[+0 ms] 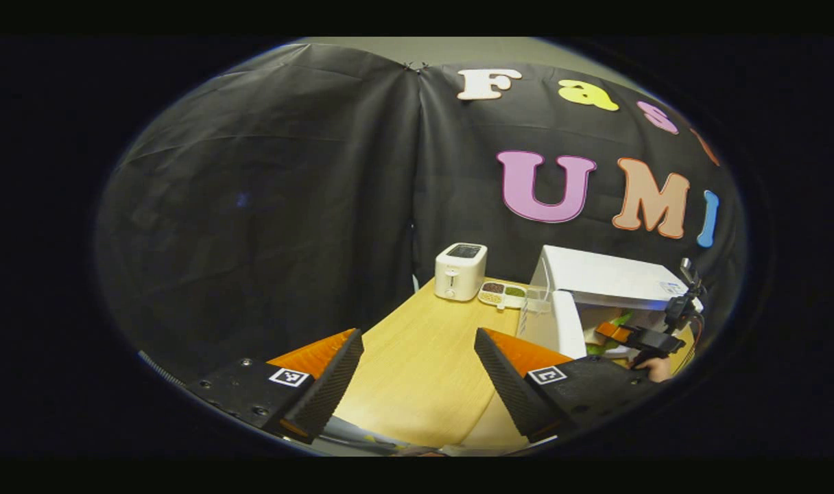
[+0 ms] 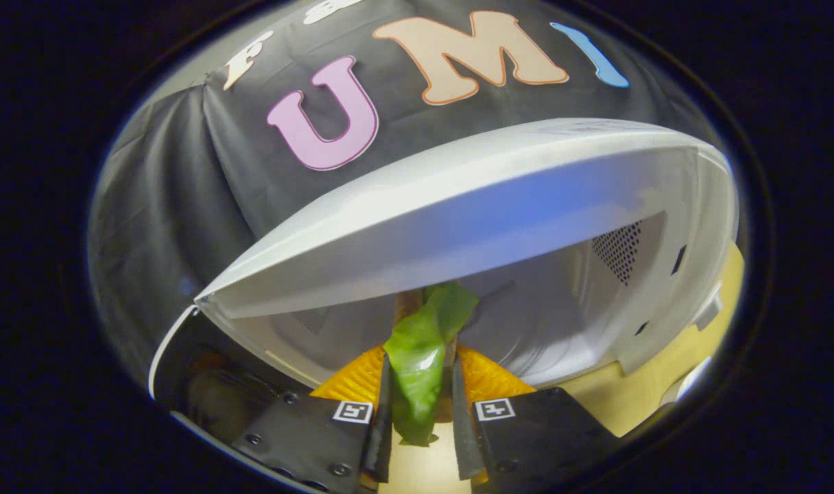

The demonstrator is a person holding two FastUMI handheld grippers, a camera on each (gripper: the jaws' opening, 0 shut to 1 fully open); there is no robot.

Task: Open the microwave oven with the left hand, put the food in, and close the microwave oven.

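A white microwave stands at the right of the wooden table, its door swung open toward the left. My left gripper hovers open over the table, well short of the door, with nothing between its fingers. In the left gripper view my right gripper reaches at the oven's mouth, held by a hand. In the right gripper view my right gripper is shut on green leafy food with a brown stalk, right at the opening of the white cavity.
A white toaster stands at the back of the table, with a small divided dish of foods beside it, just left of the open door. Bare wood lies between my left gripper and these items.
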